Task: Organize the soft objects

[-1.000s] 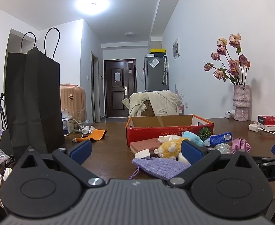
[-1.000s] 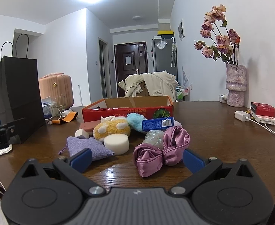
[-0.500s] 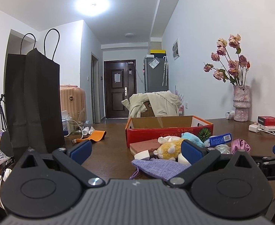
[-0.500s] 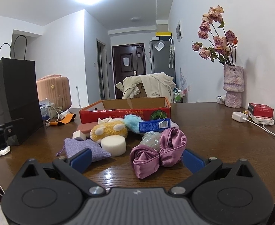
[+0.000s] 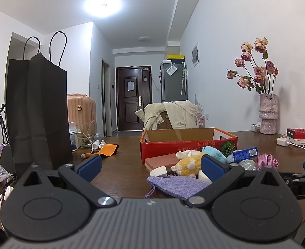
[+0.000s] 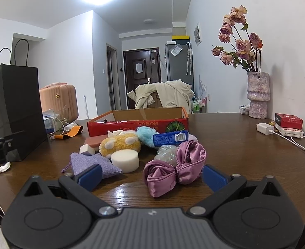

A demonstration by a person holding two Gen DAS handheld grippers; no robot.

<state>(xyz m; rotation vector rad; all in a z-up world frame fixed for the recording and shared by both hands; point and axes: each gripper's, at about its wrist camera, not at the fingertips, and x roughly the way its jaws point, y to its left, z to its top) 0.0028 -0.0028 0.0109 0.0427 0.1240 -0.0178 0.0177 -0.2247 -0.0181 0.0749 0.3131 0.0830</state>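
Observation:
A pile of soft things lies on the wooden table in front of a red cardboard box [image 6: 138, 122]: a purple satin bow [image 6: 173, 166], a white round sponge [image 6: 125, 160], a lilac cloth pouch [image 6: 92, 162], a yellow plush toy [image 6: 120, 144], a light blue plush [image 6: 145, 133] and a clear mesh puff [image 6: 166, 152]. My right gripper [image 6: 151, 178] is open and empty, its fingers either side of the bow's near end. My left gripper [image 5: 150, 167] is open and empty, left of the pile; the pouch [image 5: 178, 184] and the yellow plush [image 5: 186, 164] show by its right finger.
A tall black paper bag [image 5: 38, 114] stands at the left. An orange band and cables [image 5: 102, 149] lie behind it. A blue packet [image 6: 170, 138] rests on the pile. A vase of dried roses [image 6: 257, 94], red boxes [image 6: 288, 121] and a charger with cable [image 6: 264, 128] sit at the right.
My right gripper has moved slightly forward and left, so the satin bow sits closer between its fingers. The left gripper has barely moved.

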